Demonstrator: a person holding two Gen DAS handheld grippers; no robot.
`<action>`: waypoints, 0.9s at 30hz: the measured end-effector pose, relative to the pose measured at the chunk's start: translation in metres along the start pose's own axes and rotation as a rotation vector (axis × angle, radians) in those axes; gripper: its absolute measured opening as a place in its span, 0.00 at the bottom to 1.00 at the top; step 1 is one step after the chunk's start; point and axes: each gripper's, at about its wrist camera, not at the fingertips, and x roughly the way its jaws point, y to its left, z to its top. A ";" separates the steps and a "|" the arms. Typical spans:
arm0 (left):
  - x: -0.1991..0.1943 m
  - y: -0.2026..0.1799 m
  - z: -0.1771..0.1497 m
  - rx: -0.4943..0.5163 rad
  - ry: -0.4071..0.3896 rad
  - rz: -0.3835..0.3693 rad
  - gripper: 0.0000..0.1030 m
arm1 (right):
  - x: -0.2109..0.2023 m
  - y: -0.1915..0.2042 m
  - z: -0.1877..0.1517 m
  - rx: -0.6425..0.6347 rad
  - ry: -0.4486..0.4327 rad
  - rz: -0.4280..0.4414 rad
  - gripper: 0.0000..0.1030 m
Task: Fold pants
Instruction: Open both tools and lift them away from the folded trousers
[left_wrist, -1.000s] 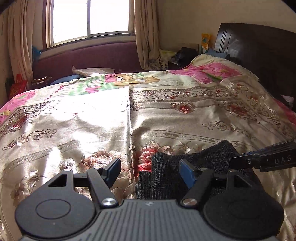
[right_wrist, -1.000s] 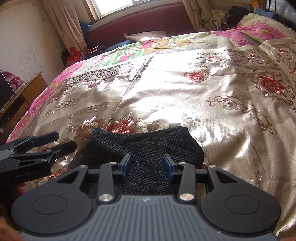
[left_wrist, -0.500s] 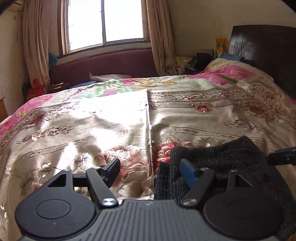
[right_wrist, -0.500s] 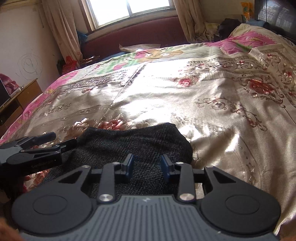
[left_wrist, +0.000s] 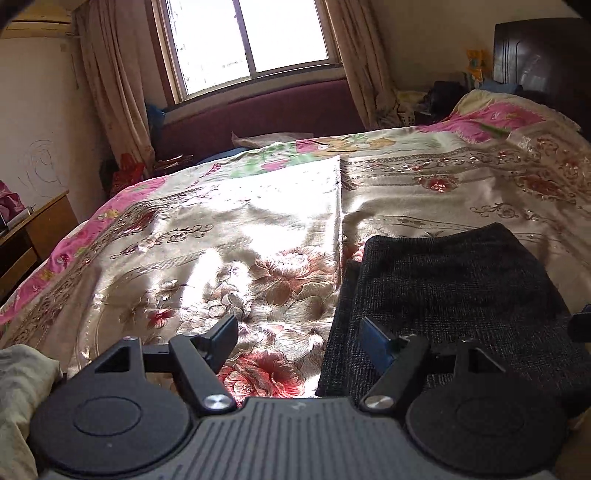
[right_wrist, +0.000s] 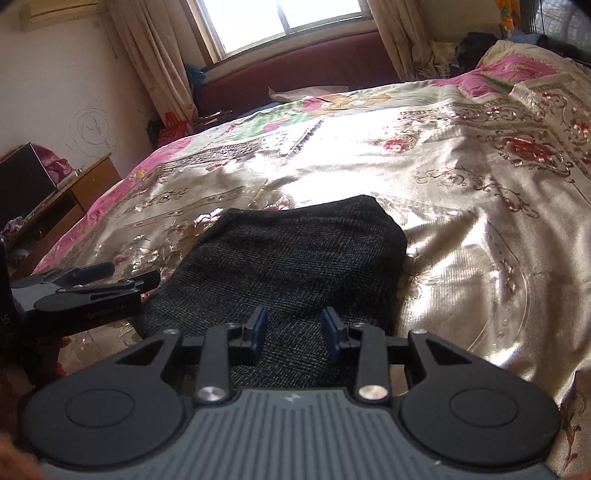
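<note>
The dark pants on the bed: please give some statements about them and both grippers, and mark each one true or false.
1. The pants lie folded on a floral bedspread. True.
2. The left gripper grips the pants. False: its jaws stand wide, with nothing between them.
3. The right gripper is above the pants. True.
4. The curtains are drawn over the window. False: they hang at both sides.

The left gripper (left_wrist: 301, 338) has its jaws spread wide, tilted downward. Near its right, the right gripper (right_wrist: 294, 328) has its jaws partly apart.
</note>
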 end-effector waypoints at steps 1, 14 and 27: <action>-0.011 -0.003 -0.002 0.006 -0.004 -0.004 0.85 | -0.008 0.003 -0.004 -0.006 -0.004 0.006 0.34; -0.145 -0.019 -0.031 -0.051 -0.153 -0.028 1.00 | -0.109 0.040 -0.056 0.034 -0.082 0.001 0.34; -0.174 -0.053 -0.065 0.049 -0.078 0.058 1.00 | -0.140 0.061 -0.088 0.028 -0.065 -0.039 0.34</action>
